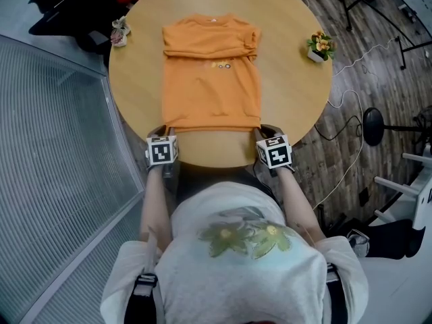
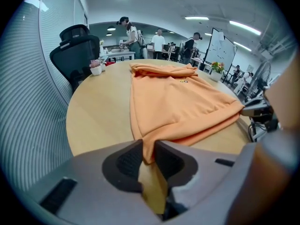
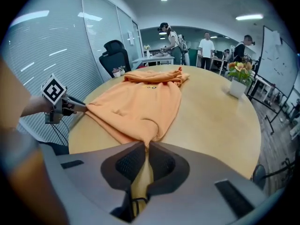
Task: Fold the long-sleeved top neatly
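An orange long-sleeved top (image 1: 212, 79) lies flat on the round wooden table (image 1: 138, 93), sleeves folded across the chest near the collar, hem toward me. My left gripper (image 1: 164, 133) is at the hem's left corner; in the left gripper view the top (image 2: 178, 102) runs into the left gripper (image 2: 148, 146), whose jaws pinch that corner. My right gripper (image 1: 265, 133) is at the hem's right corner. In the right gripper view the top (image 3: 136, 102) is clamped at its corner in the right gripper (image 3: 146, 146). Both corners sit at the table's near edge.
A small pot of flowers (image 1: 320, 46) stands at the table's right edge, and another small pot (image 1: 119, 32) at its far left edge. A black office chair (image 1: 74, 12) is behind the table on the left. Cables and a round stand base (image 1: 373, 125) lie on the floor to the right.
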`<state>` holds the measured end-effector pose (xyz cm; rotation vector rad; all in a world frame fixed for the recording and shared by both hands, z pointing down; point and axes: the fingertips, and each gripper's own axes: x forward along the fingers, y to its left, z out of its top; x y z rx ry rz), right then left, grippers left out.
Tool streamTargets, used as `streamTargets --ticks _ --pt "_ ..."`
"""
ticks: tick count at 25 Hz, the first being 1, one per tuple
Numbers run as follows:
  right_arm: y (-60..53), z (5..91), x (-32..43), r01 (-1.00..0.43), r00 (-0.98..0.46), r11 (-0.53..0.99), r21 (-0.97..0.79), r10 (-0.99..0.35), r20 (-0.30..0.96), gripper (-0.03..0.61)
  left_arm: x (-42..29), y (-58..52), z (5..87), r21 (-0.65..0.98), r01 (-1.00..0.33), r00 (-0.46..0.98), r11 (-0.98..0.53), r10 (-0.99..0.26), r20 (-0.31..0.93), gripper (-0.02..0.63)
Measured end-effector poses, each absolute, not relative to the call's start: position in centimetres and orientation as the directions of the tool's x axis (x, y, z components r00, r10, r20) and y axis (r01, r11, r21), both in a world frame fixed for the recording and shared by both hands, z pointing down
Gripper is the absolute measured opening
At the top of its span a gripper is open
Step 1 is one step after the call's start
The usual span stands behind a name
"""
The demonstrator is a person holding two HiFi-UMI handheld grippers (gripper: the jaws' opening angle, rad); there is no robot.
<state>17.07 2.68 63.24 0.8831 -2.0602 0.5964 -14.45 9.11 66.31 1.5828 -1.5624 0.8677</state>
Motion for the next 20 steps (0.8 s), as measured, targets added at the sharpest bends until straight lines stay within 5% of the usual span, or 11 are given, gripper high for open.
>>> streamTargets --ticks 4,20 --pt "2.2 61.3 17.2 -0.762 -0.468 0.637 -0.119 -0.415 0.780 0.034 -14.5 9.0 65.4 0.072 -0.997 0.061 0.001 -0.513 0.856 0.015" --pt "-1.6 50.8 18.9 -0.785 -0.557 0.600 -0.154 -0.575 0.599 0.034 -14.6 4.8 52.7 0.218 -0.976 0.134 -0.002 -0.795 0.592 0.012"
